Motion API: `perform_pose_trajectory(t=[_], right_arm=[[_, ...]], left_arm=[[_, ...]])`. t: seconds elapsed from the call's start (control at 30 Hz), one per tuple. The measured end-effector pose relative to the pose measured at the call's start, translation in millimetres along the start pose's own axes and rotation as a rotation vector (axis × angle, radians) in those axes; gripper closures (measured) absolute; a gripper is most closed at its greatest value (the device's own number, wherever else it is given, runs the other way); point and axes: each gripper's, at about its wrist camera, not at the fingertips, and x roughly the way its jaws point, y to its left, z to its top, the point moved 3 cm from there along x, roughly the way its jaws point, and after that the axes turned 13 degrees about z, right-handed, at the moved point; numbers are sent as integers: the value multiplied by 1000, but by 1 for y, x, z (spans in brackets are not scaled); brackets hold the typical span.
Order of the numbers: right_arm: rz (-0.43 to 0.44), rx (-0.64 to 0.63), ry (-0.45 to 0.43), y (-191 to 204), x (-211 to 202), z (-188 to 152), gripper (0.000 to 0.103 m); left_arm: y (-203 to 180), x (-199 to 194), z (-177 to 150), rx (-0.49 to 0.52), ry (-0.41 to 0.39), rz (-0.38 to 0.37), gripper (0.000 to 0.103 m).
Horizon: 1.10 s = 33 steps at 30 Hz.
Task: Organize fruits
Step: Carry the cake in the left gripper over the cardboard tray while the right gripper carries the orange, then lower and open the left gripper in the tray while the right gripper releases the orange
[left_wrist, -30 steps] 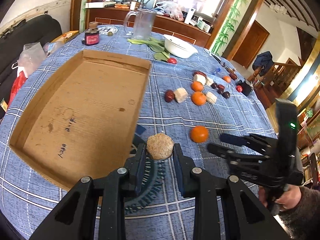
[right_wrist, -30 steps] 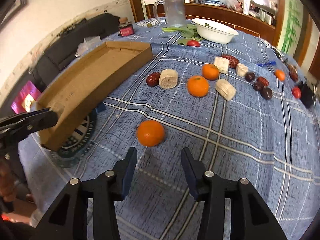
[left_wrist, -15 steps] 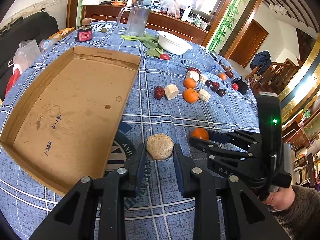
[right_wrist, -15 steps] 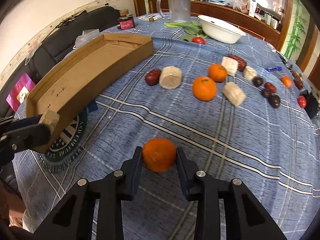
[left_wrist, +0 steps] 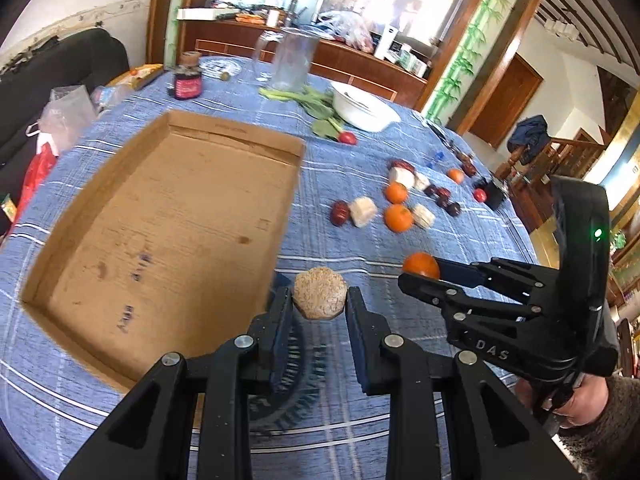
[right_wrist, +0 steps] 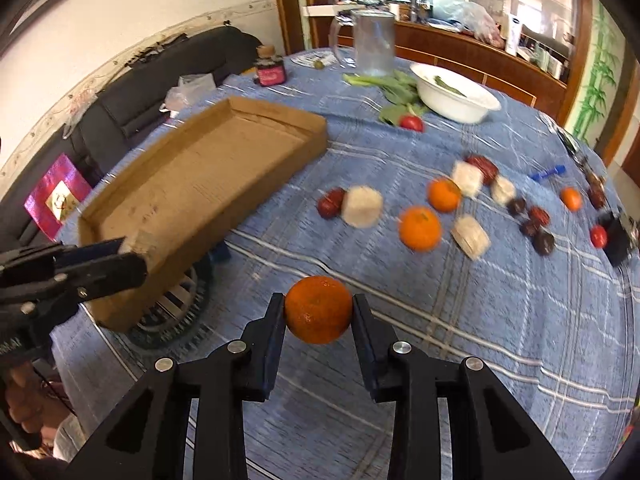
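My right gripper point(right_wrist: 319, 312) is shut on a mandarin orange point(right_wrist: 319, 308), held just above the blue checked tablecloth. In the left wrist view that gripper point(left_wrist: 416, 273) reaches in from the right with the orange point(left_wrist: 421, 266) at its tips. My left gripper point(left_wrist: 318, 305) is shut on a pale, fibrous round chunk point(left_wrist: 320, 295), beside the near right corner of an open cardboard tray point(left_wrist: 160, 216). The tray point(right_wrist: 192, 176) has nothing in it. More oranges point(right_wrist: 420, 227), dark red dates point(right_wrist: 331, 203) and pale chunks point(right_wrist: 362, 206) lie scattered beyond.
At the far side stand a white bowl point(right_wrist: 456, 98), leafy greens point(right_wrist: 394, 88), a small tomato point(right_wrist: 411, 122), a glass pitcher point(right_wrist: 374, 42) and a dark jar point(right_wrist: 270, 70). A small black box point(right_wrist: 618, 236) sits by the right edge. A black sofa runs along the left.
My right gripper came down around the nearest orange, shut on it and lifted it off the cloth. My left gripper kept its hold on the pale chunk and stayed about where it was.
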Motion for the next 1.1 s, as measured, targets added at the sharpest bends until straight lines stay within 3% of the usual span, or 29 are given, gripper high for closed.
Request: perform_pose_trajectory(t=[0.4, 0.63, 1.1], right_arm=[[103, -98, 23, 70, 45, 54, 67], [149, -132, 89, 106, 89, 62, 67], [171, -164, 183, 134, 141, 53, 67]], left_arm=[[93, 1, 7, -103, -2, 123, 77], [140, 20, 3, -144, 41, 178, 77], [164, 48, 0, -117, 82, 217, 77]])
